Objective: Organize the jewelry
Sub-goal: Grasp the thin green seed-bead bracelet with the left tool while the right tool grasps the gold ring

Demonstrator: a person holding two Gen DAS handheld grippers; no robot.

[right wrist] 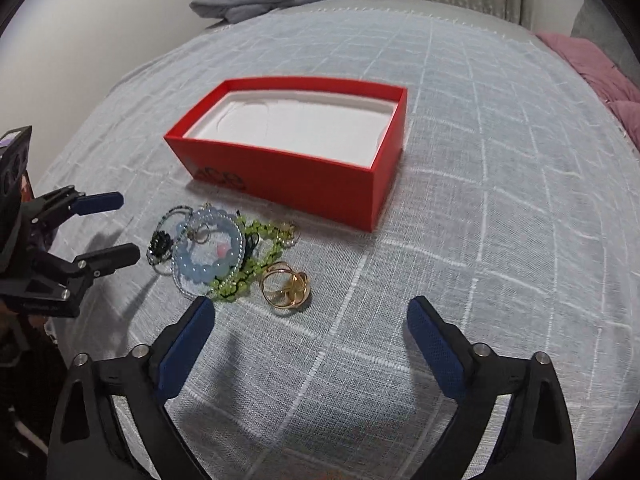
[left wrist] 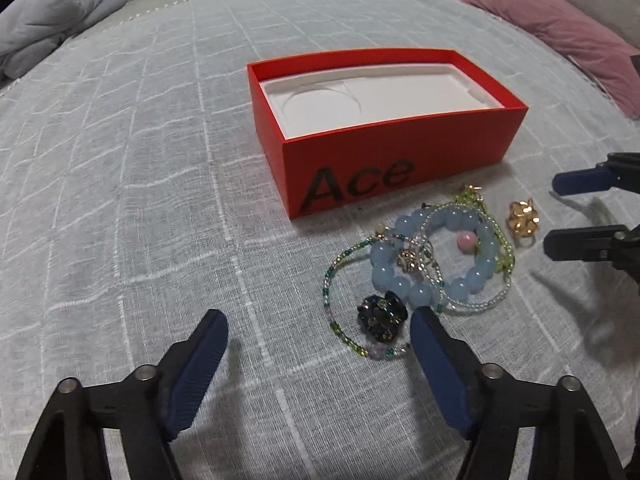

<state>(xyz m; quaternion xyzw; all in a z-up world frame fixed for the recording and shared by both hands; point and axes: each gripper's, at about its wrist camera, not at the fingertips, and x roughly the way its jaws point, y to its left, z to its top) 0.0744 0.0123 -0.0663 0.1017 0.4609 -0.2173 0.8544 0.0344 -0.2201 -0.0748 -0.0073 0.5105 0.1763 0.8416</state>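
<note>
— Two grippers are hovering over the bed, and both are standing wide apart with nothing between the fingers. The left gripper (left wrist: pixel 320 328) is hanging just short of the jewelry pile; the right gripper (right wrist: pixel 310 312) is sitting near it from the other side.

— Where is the jewelry lying?

— It is lying on the white checked cloth (left wrist: pixel 140 200), just in front of the red box (left wrist: pixel 400 160). A blue bead bracelet (left wrist: pixel 436 256) is sitting in the middle, tangled with a green bead string (right wrist: pixel 256 252) and a thin seed-bead loop (left wrist: pixel 332 292). A dark flower piece (left wrist: pixel 382 316) is resting beside the left gripper's fingertip.

— And the gold one?

— The gold ring (right wrist: pixel 286 288) is lying a little apart, at the edge of the pile.

— Is anything sitting in the box?

— Its white tray (right wrist: pixel 296 128) is showing bare.
</note>
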